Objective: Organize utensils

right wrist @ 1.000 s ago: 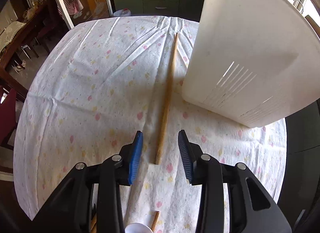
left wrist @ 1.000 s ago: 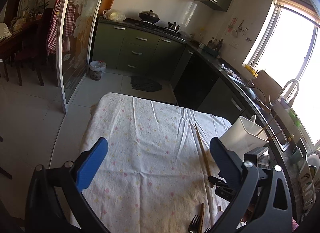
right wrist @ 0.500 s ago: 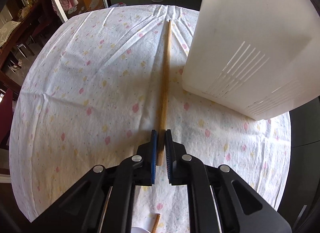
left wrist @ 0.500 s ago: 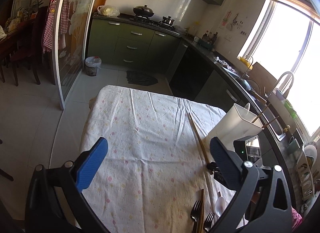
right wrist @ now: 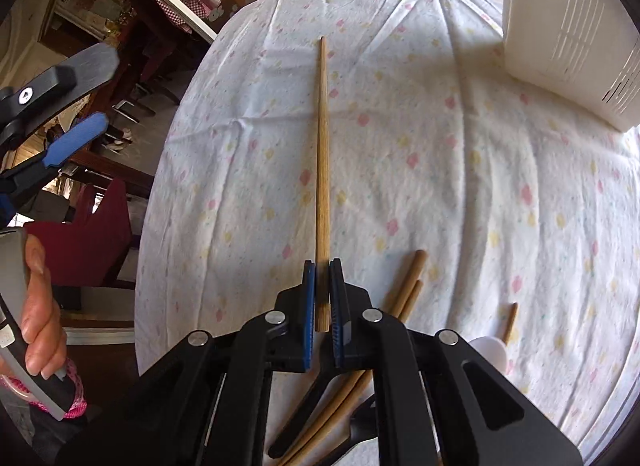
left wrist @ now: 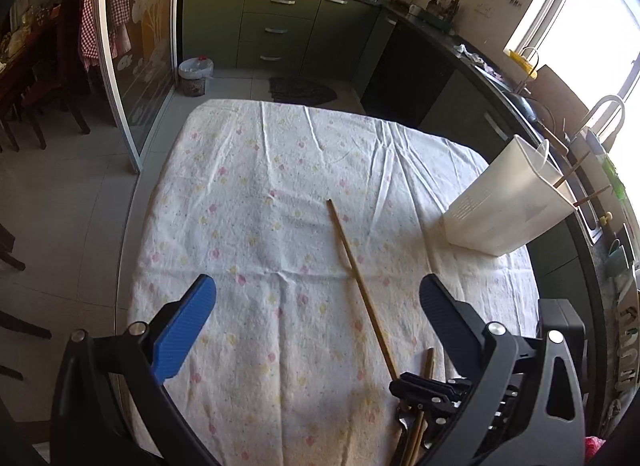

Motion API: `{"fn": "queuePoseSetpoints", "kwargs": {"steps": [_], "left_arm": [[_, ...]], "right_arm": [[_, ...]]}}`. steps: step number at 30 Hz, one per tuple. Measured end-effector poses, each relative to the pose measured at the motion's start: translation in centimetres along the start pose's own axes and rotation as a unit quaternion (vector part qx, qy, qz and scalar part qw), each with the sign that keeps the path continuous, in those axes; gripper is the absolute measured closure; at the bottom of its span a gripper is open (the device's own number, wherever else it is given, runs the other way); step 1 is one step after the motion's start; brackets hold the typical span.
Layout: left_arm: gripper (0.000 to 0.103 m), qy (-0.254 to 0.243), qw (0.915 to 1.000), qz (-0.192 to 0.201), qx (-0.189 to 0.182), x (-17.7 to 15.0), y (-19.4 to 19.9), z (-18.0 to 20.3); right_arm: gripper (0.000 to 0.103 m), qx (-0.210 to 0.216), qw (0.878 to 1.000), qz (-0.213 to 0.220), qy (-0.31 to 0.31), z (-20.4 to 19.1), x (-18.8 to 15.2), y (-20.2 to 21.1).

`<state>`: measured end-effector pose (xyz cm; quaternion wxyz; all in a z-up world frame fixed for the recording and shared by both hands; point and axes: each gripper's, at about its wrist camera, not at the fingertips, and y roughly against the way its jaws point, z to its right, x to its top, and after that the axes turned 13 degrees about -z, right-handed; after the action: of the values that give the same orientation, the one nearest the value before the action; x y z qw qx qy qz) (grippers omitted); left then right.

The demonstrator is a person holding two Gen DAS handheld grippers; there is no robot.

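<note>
My right gripper [right wrist: 322, 298] is shut on the near end of a long wooden chopstick [right wrist: 322, 153], held above the flowered tablecloth [right wrist: 460, 193]. It also shows in the left wrist view [left wrist: 360, 286], with the right gripper [left wrist: 404, 384] at its near end. My left gripper [left wrist: 316, 306] is open and empty above the table; it shows in the right wrist view [right wrist: 80, 97] at the far left. The white slotted utensil holder [right wrist: 568, 37] stands at the table's far right, also in the left wrist view [left wrist: 508, 205].
More wooden utensil handles [right wrist: 400, 298], a short wooden stick [right wrist: 510, 322] and a white spoon [right wrist: 490, 352] lie near the front edge. Kitchen cabinets [left wrist: 276, 33] and a counter with a sink [left wrist: 540, 113] run behind and to the right.
My right gripper closed on the chopstick's near end and lifted it, pulling it back from the holder. The left gripper stayed open while its view tilted down over the table.
</note>
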<state>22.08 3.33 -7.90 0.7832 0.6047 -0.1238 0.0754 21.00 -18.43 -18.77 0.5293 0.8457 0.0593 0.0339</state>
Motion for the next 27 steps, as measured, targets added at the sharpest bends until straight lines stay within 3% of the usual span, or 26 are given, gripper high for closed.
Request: {"fn": "queuePoseSetpoints", "kwargs": {"steps": [1, 4, 7, 10, 11, 12, 14, 18, 27], "left_arm": [[0.006, 0.01, 0.9997, -0.02, -0.001, 0.3, -1.2, -0.1], [0.006, 0.053, 0.9942, -0.091, -0.023, 1.2, -4.7, -0.7], [0.007, 0.097, 0.9834, -0.149, -0.036, 2.2, -7.7, -1.1], [0.013, 0.097, 0.981, -0.168, 0.002, 3.2, -9.6, -0.2], [0.019, 0.09, 0.9811, -0.171, 0.019, 3.5, -10.0, 0.4], [0.033, 0.084, 0.9801, -0.178, 0.028, 3.7, -10.6, 0.9], [0.041, 0.077, 0.9788, -0.181, 0.056, 4.0, -11.1, 1.9], [0.072, 0.082, 0.9751, -0.187, 0.087, 4.6, -11.8, 3.2], [0.094, 0.086, 0.9689, -0.198, 0.121, 5.8, -13.3, 6.1]], "right_arm": [[0.092, 0.01, 1.0, -0.007, 0.0, -0.3, -0.3, -0.2], [0.05, 0.03, 0.999, 0.012, -0.004, -0.2, -1.7, 1.0], [0.052, 0.046, 0.998, 0.046, 0.006, 0.7, -4.2, 4.5], [0.051, 0.056, 0.995, 0.081, 0.006, 2.9, -7.0, 8.0], [0.051, 0.058, 0.994, 0.089, 0.001, 4.0, -7.8, 9.0], [0.05, 0.058, 0.994, 0.095, -0.002, 5.0, -8.7, 9.9], [0.047, 0.057, 0.992, 0.114, -0.013, 7.3, -10.5, 11.6], [0.045, 0.059, 0.986, 0.151, -0.042, 12.4, -13.3, 14.9], [0.044, 0.073, 0.974, 0.193, -0.093, 20.3, -18.7, 18.9]]}}
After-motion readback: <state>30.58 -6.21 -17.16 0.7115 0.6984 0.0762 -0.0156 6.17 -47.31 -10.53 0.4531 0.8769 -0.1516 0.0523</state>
